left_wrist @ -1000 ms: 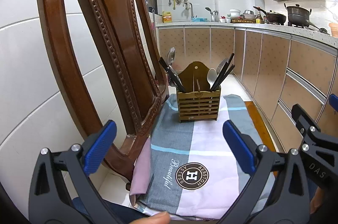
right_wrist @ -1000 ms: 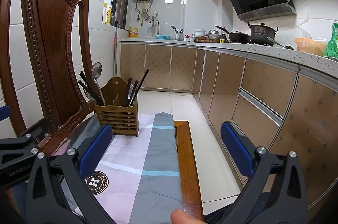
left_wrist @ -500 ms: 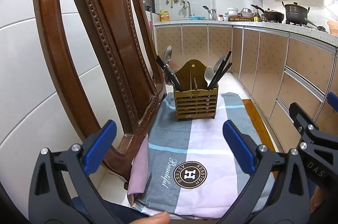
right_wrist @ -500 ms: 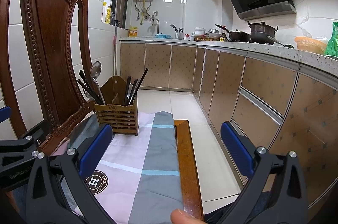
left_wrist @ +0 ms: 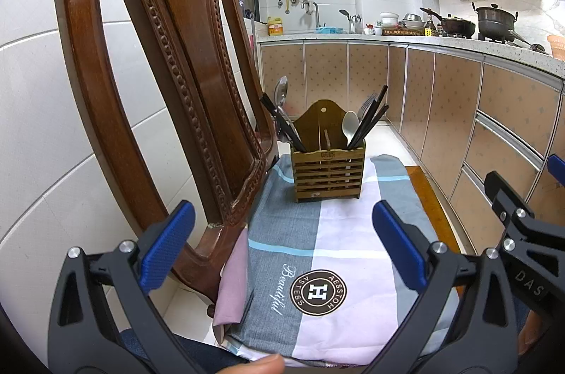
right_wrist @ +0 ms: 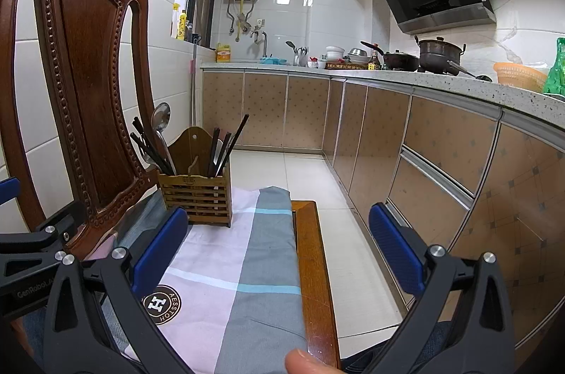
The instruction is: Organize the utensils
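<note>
A slatted wooden utensil holder (left_wrist: 328, 172) stands at the far end of a cloth-covered chair seat; it also shows in the right wrist view (right_wrist: 197, 197). Its left side holds black chopsticks (left_wrist: 282, 126) and a metal spoon (left_wrist: 281, 91). Its right side holds a spoon (left_wrist: 349, 125), a fork and black chopsticks (left_wrist: 370, 119). My left gripper (left_wrist: 282, 247) is open and empty, well short of the holder. My right gripper (right_wrist: 279, 250) is open and empty, to the right of the holder over the seat's right edge.
The carved wooden chair back (left_wrist: 169, 56) rises on the left. A striped grey and pink cloth (left_wrist: 317, 250) covers the seat; bare wood rim (right_wrist: 310, 250) shows on the right. Kitchen cabinets (right_wrist: 423, 162) and tiled floor lie to the right.
The left view has drifted slightly; the holder sits a little lower and more left in it. Both grippers stay open and empty.
</note>
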The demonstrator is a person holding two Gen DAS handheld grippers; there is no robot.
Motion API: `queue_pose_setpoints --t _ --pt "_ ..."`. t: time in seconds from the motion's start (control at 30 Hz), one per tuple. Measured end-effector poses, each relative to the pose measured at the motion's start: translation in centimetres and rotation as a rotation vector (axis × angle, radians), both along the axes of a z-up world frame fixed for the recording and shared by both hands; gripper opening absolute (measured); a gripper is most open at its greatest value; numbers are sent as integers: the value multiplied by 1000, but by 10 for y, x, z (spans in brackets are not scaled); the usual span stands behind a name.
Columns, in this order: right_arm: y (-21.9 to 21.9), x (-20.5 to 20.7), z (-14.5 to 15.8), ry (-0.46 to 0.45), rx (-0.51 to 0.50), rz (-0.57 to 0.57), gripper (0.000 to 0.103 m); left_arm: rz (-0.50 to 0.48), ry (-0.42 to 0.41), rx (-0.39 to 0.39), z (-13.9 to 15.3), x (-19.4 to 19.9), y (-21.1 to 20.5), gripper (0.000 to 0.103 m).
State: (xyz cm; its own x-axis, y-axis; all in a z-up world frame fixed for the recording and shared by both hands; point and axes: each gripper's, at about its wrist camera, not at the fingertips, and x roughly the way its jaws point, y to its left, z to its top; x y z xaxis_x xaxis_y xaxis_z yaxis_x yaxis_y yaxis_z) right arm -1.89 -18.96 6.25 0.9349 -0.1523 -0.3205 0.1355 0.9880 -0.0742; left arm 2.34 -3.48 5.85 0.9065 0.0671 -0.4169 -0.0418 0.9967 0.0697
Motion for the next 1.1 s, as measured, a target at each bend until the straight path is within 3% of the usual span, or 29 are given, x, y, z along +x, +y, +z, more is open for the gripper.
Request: queue_pose_setpoints --t 1.1 --pt "-2 -1 0 2 -1 2 100 4 5 -8 -4 1 -2 99"
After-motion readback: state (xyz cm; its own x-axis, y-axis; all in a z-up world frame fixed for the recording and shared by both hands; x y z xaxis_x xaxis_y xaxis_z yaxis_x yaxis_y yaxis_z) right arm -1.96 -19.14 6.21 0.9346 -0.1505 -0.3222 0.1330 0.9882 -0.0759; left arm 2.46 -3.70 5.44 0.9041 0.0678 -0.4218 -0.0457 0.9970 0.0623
